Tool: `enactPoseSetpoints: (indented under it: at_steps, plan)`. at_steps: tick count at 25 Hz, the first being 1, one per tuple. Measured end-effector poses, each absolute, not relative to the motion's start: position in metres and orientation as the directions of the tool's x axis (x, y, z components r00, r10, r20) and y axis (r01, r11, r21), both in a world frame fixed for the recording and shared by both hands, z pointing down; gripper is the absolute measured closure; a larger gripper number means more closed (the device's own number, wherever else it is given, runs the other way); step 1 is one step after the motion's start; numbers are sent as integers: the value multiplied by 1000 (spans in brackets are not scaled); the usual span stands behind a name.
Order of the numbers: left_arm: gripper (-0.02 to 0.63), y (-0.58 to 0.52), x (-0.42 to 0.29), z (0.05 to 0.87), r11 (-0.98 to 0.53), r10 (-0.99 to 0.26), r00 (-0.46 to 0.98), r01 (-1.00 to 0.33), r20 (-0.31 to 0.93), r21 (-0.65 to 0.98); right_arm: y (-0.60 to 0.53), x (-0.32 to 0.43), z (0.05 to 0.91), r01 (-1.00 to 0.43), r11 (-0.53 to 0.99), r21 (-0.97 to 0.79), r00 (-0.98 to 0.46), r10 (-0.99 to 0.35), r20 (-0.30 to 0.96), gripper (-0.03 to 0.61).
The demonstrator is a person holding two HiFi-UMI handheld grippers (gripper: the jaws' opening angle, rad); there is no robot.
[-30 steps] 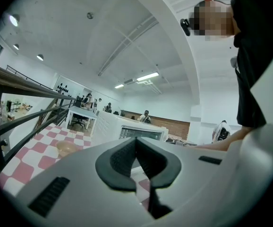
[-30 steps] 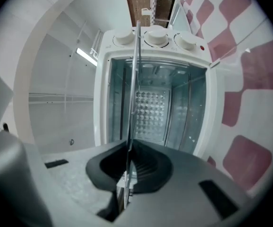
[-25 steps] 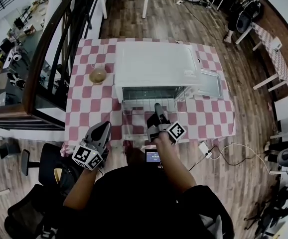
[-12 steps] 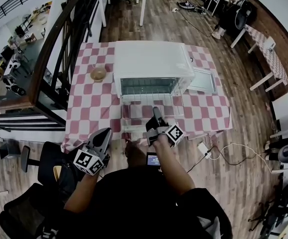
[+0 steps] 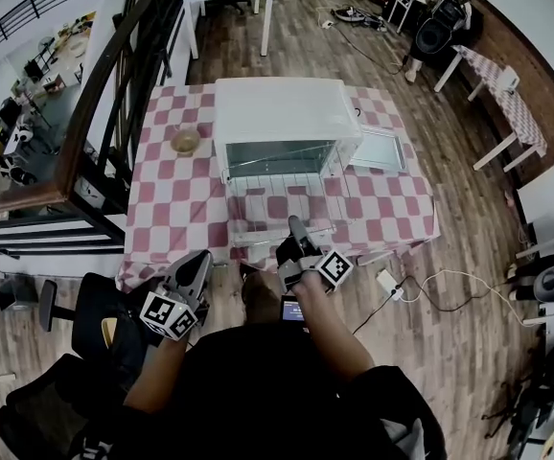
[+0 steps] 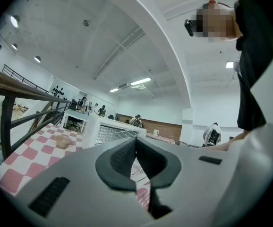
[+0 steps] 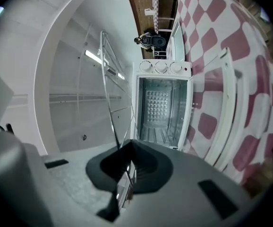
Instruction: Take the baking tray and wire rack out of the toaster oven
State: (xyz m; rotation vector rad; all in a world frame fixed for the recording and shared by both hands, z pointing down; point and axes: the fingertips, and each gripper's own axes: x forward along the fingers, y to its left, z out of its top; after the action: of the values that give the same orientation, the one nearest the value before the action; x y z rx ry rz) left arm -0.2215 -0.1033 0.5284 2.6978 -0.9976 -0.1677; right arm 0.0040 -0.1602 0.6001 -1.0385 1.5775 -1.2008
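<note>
The white toaster oven (image 5: pixel 282 113) stands mid-table with its glass door (image 5: pixel 279 230) folded down toward me. My right gripper (image 5: pixel 296 226) is over that door, shut on the front edge of the wire rack (image 7: pixel 107 74). In the right gripper view (image 7: pixel 127 162) the rack's thin rods run out from the jaws, clear of the oven (image 7: pixel 161 103), whose cavity looks bare. In the head view the rack is too faint to make out. A grey baking tray (image 5: pixel 378 149) lies on the table right of the oven. My left gripper (image 5: pixel 196 270) hangs shut and empty off the table's front edge (image 6: pixel 135 162).
A small tan bowl (image 5: pixel 185 141) sits on the checked tablecloth (image 5: pixel 176 209) left of the oven, also in the left gripper view (image 6: pixel 62 141). A dark railing (image 5: pixel 114 75) runs along the table's left side. A cable and plug (image 5: pixel 392 284) lie on the wooden floor at right.
Both grippers have drawn back toward me and the table's front edge, the right one still gripping the rack. The oven sits farther off in the head view.
</note>
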Motion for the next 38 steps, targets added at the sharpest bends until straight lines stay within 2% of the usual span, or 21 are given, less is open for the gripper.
enactPoseSetpoints:
  at_steps: [5,17,30,38]
  plan:
    - [620,-93,-214,526,-752,-626,779,-598,-17,277,-134,8,595,-42,185,-982,-240,-956,-170,577]
    - [620,-85,-174,536,-804,-542,840,-513,-14,301,-81,61,582,-77,197,-977,-140,-973,-185,577]
    - [620,-99,-58,545,-870,-399,917,-380,4,315,-51,179,601,-113,130,-985,11,-991,-133,577]
    - [620,-120,28,543,-874,-397,918,-384,18,299,-61,269,615,-124,93,-988,20,-995,-96,577]
